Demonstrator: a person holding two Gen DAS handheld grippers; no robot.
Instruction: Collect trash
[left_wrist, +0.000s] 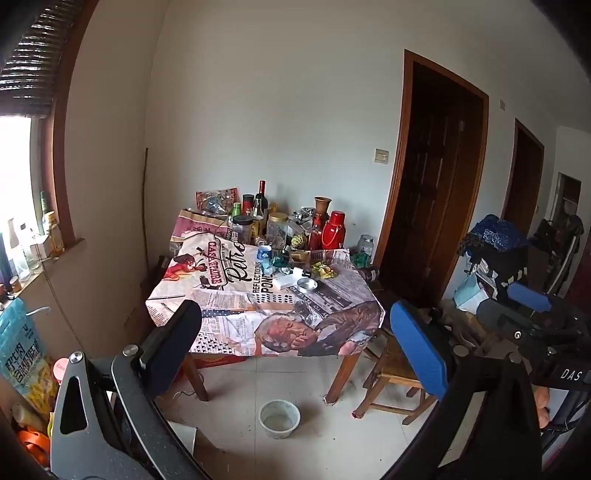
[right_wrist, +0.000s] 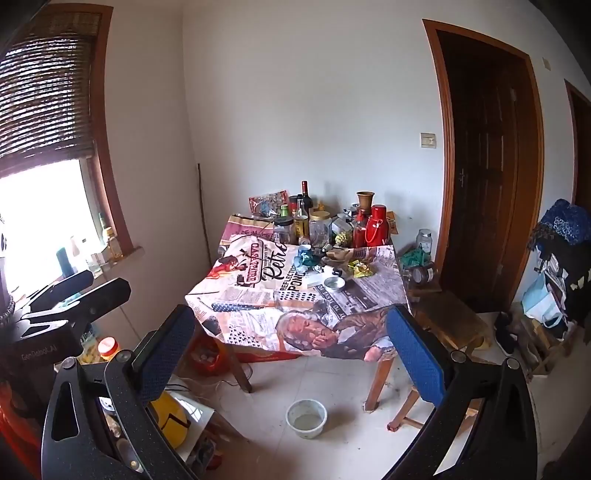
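Trash, i.e. crumpled wrappers, is seen on the table (left_wrist: 177, 306) w/ printed newspaper-style cloth: a yellow-green wrapper (left_wrist: 324, 271) just right of the small metal tin (left_wrist: 307, 284) near table centre, and a teal-blue crumpled wrapper (left_wrist: 275, 260) just left of and behind the tin. A white flat box (left_wrist: 286, 281) lies touching or just beside the tin on its left; whether it counts as trash cannot be told. Behind the tin, toward the wall, bottles, jars and a red flask (left_wrist: 333, 230) are crowded; these are judged to be keepers, not trash.

Left gripper (left_wrist: 295, 343) is held well short of the table, jaws spread wide, nothing between them. Right gripper (right_wrist: 291, 347) is likewise held back from the table edge, jaws at full spread, empty. Both are aimed slightly downward at the cloth's near edge. In the left wrist view the right gripper is seen at far right; in the right wrist view the left one is seen at far left.

A white bowl (left_wrist: 279, 419) stands on the floor below the table's near edge; no bin is identified w/ certainty.

Step in hand (judged): approach, pre-grasp; nothing collected yet. Next move calls for an advance over the near cloth to the tin area, then a closure on one wrapper w/o knocking the tin or the bottles behind it. Light, crushable wrappers are expected to need a low, flat pinch.
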